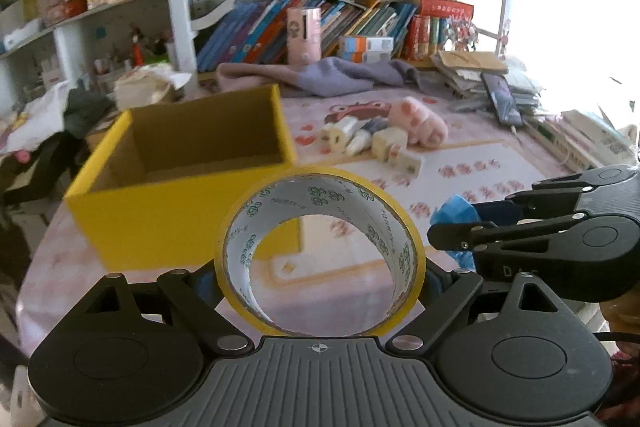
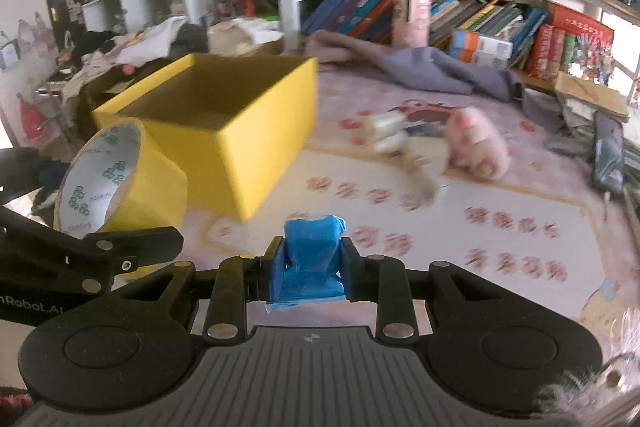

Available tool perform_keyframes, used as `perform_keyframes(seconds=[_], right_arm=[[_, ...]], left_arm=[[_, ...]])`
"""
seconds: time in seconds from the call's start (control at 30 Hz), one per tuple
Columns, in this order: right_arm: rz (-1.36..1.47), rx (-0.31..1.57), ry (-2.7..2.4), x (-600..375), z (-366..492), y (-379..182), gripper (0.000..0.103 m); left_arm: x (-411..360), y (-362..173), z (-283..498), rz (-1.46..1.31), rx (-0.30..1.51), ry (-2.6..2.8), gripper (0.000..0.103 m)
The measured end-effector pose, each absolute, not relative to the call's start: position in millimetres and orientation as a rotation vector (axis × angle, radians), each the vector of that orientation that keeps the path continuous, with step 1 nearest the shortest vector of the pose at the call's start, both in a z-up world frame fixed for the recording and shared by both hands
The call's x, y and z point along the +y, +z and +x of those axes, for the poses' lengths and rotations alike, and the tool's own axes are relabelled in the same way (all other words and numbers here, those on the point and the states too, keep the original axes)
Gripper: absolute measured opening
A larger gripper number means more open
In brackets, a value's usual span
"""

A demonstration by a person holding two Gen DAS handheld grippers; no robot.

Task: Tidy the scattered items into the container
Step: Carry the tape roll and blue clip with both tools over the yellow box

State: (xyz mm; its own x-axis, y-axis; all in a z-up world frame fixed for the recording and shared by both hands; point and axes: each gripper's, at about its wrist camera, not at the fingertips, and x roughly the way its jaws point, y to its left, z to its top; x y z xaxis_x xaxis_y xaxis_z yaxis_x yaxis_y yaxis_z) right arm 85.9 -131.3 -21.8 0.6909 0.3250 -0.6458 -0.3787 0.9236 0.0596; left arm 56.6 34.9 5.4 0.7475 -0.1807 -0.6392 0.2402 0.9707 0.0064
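My left gripper (image 1: pixel 320 275) is shut on a roll of yellow tape (image 1: pixel 320 195), held upright by its outer sides just in front of the open yellow box (image 1: pixel 180 211). My right gripper (image 2: pixel 312 259) is shut on a crumpled blue item (image 2: pixel 314 243) above the pink patterned table cover. In the right wrist view the tape roll (image 2: pixel 120 171) hangs at the left, before the box (image 2: pixel 260 155). The right gripper (image 1: pixel 448 231) and its blue item (image 1: pixel 456 213) sit right of the tape. A pink plush toy (image 1: pixel 420 123) and several small white items (image 1: pixel 372 141) lie beyond the box.
A grey cloth (image 1: pixel 328 77) lies along the back of the table under shelves full of books. A phone (image 1: pixel 502 99) leans on stacked papers and books at the right. Clothes and bags are piled left of the box.
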Motion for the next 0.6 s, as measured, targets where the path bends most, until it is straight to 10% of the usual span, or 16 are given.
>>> perform_keyframes(seconds=[0.6], right_arm=[[-0.178, 0.724, 0.474, -73, 53, -17, 0.026]], left_arm=[[82, -3, 34, 0.015, 0.722, -0.176, 0.092]])
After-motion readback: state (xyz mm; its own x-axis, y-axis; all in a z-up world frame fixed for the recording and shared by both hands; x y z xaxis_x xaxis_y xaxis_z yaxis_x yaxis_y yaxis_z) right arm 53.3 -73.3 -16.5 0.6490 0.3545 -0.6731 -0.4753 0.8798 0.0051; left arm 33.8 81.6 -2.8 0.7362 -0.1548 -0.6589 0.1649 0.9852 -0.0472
